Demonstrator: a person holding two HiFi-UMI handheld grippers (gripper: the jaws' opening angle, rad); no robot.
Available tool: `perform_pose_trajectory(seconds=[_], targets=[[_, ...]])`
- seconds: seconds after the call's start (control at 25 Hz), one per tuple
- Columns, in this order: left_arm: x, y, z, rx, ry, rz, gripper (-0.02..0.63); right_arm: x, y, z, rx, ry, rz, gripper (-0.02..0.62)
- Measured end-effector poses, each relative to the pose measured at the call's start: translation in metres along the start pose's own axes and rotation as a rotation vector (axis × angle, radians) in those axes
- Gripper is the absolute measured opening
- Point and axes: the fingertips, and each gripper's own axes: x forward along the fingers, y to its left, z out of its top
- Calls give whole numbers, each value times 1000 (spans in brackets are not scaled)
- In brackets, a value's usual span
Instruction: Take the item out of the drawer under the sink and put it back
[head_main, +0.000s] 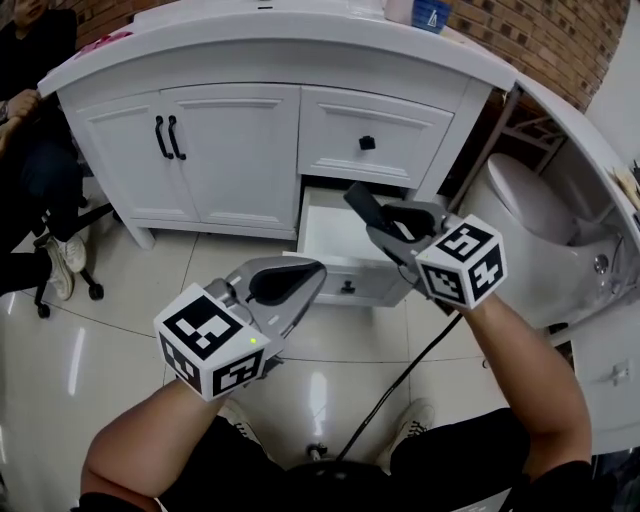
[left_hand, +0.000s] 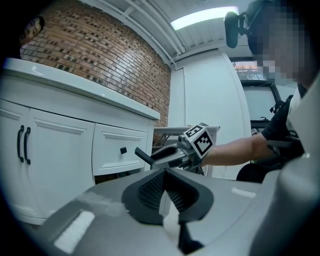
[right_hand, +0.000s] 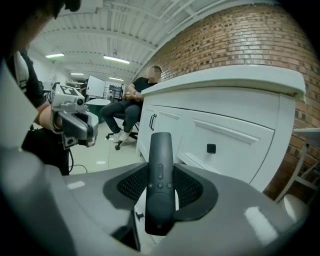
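Observation:
A slim black remote control stands between the pads of my right gripper, which is shut on it. In the head view the remote juts up and left out of the right gripper, held above the open lower drawer of the white sink cabinet. The white inside of the drawer shows nothing else. My left gripper hovers in front of the drawer, lower and to the left, with its jaws shut on nothing. The left gripper view also catches the right gripper with the remote.
The upper drawer with a black knob is closed, as are the two cabinet doors. A white toilet stands to the right of the cabinet. A seated person on a wheeled chair is at the left. A black cable crosses the tiled floor.

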Motion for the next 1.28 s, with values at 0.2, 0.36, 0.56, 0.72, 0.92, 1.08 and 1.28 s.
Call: perform_pose_trajectory(seconds=[0.2,0.36,0.56,0.72,0.92,1.08,1.28], targets=[[2,-7,-3,12,17,-26,6,-36,21,8,45,-64,1,166],[3,-7,-5,14,16,-20,6,-62,32,12,83,-110,9,166],[3,-11,2,10,-2,-19,6,-97,45,15,155,-171,4,166],[3,-8,2,4,-2,-16,6,-108,52,8,159,-183,11,166],[3,-8,4,7,-9,-20,6,-116,54,-8,183,-161,2,166],[0,2,5,7,-10,0,6,-116,60,-18,221,-134,10,166],[-2,9,4,4,-6,14,6,-112,63,-27,264,-123,32,166]])
